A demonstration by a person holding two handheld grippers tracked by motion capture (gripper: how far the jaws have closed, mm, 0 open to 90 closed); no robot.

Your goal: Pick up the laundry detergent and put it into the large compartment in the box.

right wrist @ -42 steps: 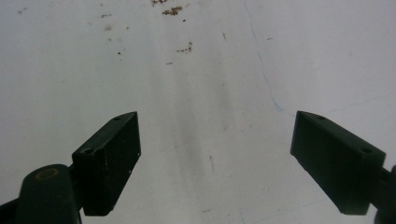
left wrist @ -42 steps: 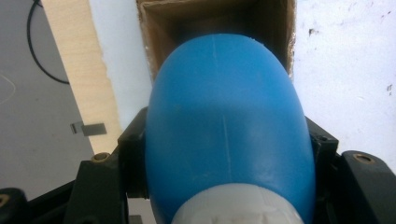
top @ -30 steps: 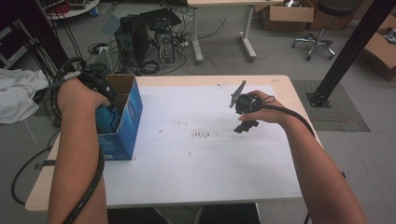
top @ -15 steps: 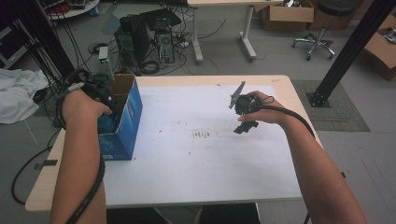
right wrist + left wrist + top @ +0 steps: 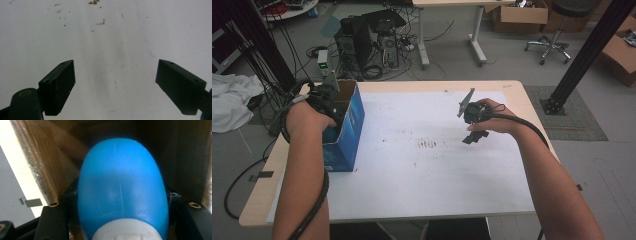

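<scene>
Left gripper [image 5: 328, 102] has sunk deeper into box [image 5: 348, 131] | jaws clamp blue bottle [image 5: 122, 187], cardboard walls close around | box at worktop [image 5: 422, 170] left edge | right gripper [image 5: 475, 131] mid-right, jaws wide, empty, over bare worktop

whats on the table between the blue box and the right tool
Nothing stands there: in the high view the stretch of table between the blue box and the right tool is bare white surface with a few small dark marks.

text: none legible | labels: none | numbers: none | signs: none
</scene>
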